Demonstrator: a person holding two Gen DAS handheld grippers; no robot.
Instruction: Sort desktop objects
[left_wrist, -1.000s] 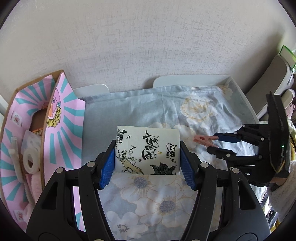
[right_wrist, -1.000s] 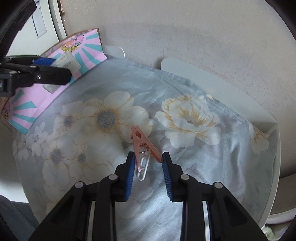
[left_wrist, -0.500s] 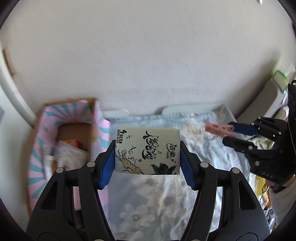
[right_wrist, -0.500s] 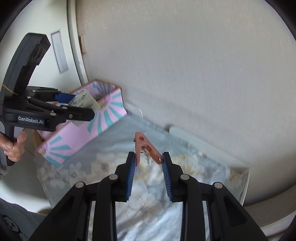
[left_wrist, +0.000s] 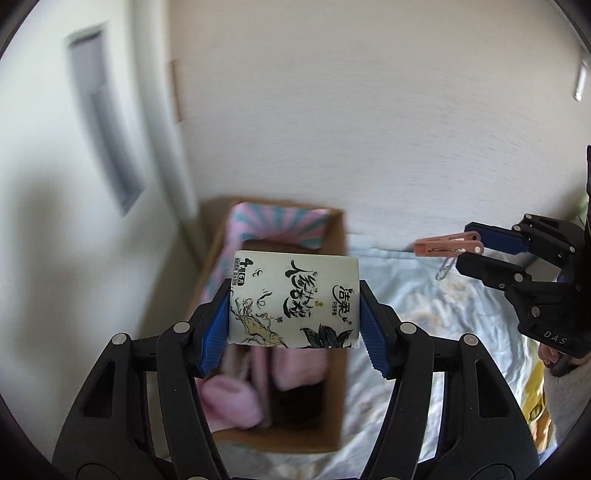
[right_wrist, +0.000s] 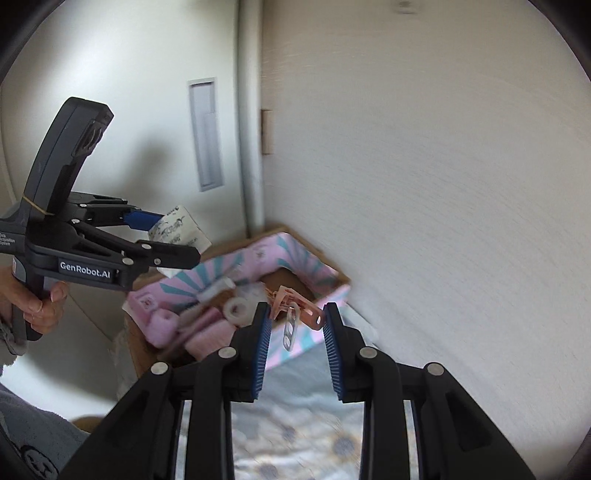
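Both hands have swung up and left off the floral cloth — a second ago they were down on it, now they hang at the cardboard box. The left gripper is clamped on the tissue pack, held in the air right over the box opening, above the pink things already inside. The right gripper pinches the pink clothespin, a paper clip dangling from it, near the box's striped flap. Looks to me like both drops come next — the pack first.
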